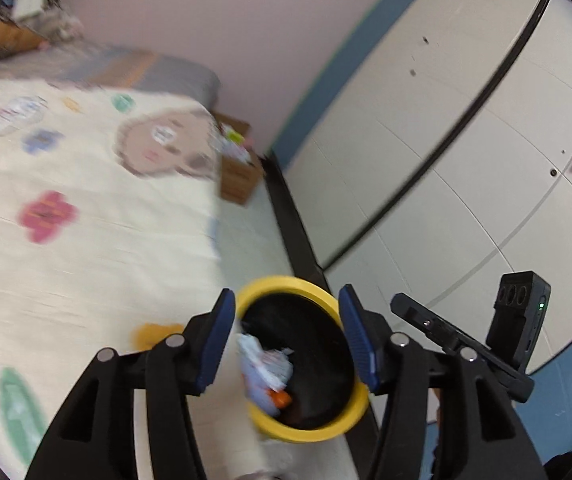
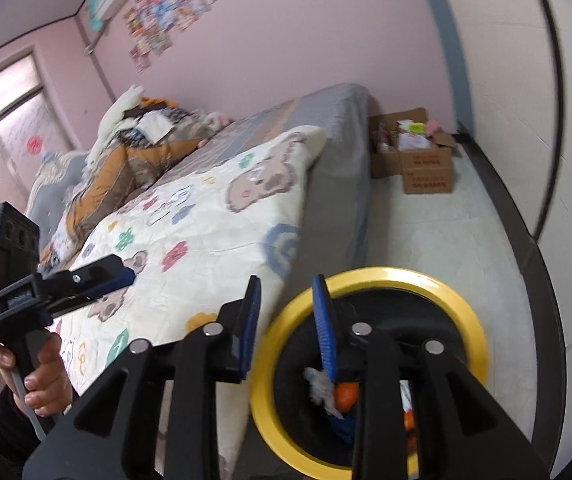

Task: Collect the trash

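Observation:
A black trash bin with a yellow rim stands on the floor beside the bed, directly below both grippers. Crumpled white and blue wrappers and an orange scrap lie inside it. My left gripper hangs open over the bin's mouth with nothing between its blue pads. In the right wrist view the bin fills the lower right, with white and orange trash in it. My right gripper is open over the bin's near rim, with nothing held.
A bed with a cream cartoon quilt lies left of the bin. A pile of clothes sits at its head. An open cardboard box stands by the pink wall. Wardrobe doors run along the right. A hand holds the left gripper's handle.

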A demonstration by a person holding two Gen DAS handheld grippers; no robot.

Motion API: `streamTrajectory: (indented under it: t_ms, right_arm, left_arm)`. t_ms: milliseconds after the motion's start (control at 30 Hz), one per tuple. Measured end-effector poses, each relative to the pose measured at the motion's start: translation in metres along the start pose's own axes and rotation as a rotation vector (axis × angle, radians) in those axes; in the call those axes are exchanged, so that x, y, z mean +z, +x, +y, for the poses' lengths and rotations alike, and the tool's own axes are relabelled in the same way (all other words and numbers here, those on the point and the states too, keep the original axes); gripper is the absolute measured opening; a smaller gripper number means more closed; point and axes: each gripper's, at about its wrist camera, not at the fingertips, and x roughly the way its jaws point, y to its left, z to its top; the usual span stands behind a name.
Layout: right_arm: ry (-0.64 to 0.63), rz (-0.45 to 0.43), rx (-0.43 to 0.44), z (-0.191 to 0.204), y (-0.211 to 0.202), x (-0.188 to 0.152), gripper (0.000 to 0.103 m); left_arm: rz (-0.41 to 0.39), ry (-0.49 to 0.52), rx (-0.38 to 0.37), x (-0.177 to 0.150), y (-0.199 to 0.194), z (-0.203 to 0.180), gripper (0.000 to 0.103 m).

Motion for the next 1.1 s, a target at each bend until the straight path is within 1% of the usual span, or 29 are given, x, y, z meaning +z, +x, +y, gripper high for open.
streamTrajectory:
  t_ms: [33, 100, 133, 167, 200, 233, 267, 300, 333, 367, 400, 467, 533, 567, 667, 767, 833, 967, 1100]
  right_arm:
    - [-0.017, 0.007, 0.016, 0.010, 0.006, 0.001, 0.033]
    - [-0.047, 0.019, 0.040, 0.030, 0.015, 0.004, 0.034]
    - [-0.070, 0.024, 0.051, 0.042, 0.021, 0.005, 0.038]
    - [-0.087, 0.025, 0.059, 0.054, 0.027, 0.005, 0.045]
    - [-0.098, 0.025, 0.067, 0.064, 0.031, 0.007, 0.049]
    - [-0.109, 0.025, 0.080, 0.076, 0.037, 0.007, 0.056]
    - [-0.119, 0.023, 0.098, 0.088, 0.041, 0.008, 0.064]
    - [-0.130, 0.018, 0.113, 0.100, 0.046, 0.009, 0.069]
    - [-0.136, 0.009, 0.115, 0.110, 0.049, 0.009, 0.079]
    - [-0.139, 0.000, 0.114, 0.118, 0.051, 0.010, 0.084]
    - [-0.144, -0.012, 0.118, 0.128, 0.054, 0.011, 0.086]
    - [-0.164, -0.024, 0.124, 0.146, 0.057, 0.012, 0.095]
    - [-0.199, -0.048, 0.091, 0.162, 0.057, 0.011, 0.095]
    - [-0.224, -0.068, 0.067, 0.172, 0.057, 0.010, 0.095]
    - [-0.262, -0.130, 0.032, 0.193, 0.051, 0.003, 0.095]
    - [-0.263, -0.194, -0.004, 0.205, 0.044, -0.004, 0.095]
    - [-0.266, -0.233, -0.045, 0.212, 0.039, -0.009, 0.095]
    - [-0.272, -0.288, -0.063, 0.224, 0.028, -0.019, 0.095]
    - [-0.286, -0.296, -0.080, 0.231, 0.027, -0.026, 0.095]
  left_arm:
    - [-0.027, 0.003, 0.042, -0.002, -0.013, 0.007, 0.055]
    - [-0.070, 0.000, 0.099, -0.003, -0.034, 0.019, 0.058]
    - [-0.091, -0.002, 0.139, -0.004, -0.046, 0.025, 0.060]
    - [-0.108, 0.000, 0.170, -0.004, -0.056, 0.030, 0.064]
    - [-0.134, 0.005, 0.214, -0.006, -0.068, 0.036, 0.067]
    - [-0.160, 0.004, 0.255, -0.007, -0.080, 0.043, 0.074]
    - [-0.176, 0.001, 0.278, -0.008, -0.087, 0.049, 0.079]
    - [-0.198, -0.002, 0.303, -0.009, -0.097, 0.054, 0.082]
    - [-0.225, -0.002, 0.331, -0.012, -0.108, 0.059, 0.086]
    - [-0.252, 0.002, 0.360, -0.014, -0.119, 0.062, 0.090]
    - [-0.275, 0.007, 0.383, -0.016, -0.127, 0.064, 0.091]
    - [-0.334, 0.018, 0.443, -0.022, -0.145, 0.066, 0.095]
    - [-0.374, 0.032, 0.493, -0.029, -0.161, 0.065, 0.095]
    - [-0.394, 0.042, 0.517, -0.031, -0.167, 0.063, 0.095]
    - [-0.459, 0.074, 0.596, -0.039, -0.185, 0.055, 0.095]
    - [-0.496, 0.078, 0.630, -0.047, -0.197, 0.047, 0.095]
    - [-0.525, 0.078, 0.655, -0.053, -0.205, 0.041, 0.095]
    - [-0.556, 0.080, 0.680, -0.062, -0.217, 0.032, 0.095]
    - [-0.565, 0.058, 0.660, -0.068, -0.223, 0.030, 0.095]
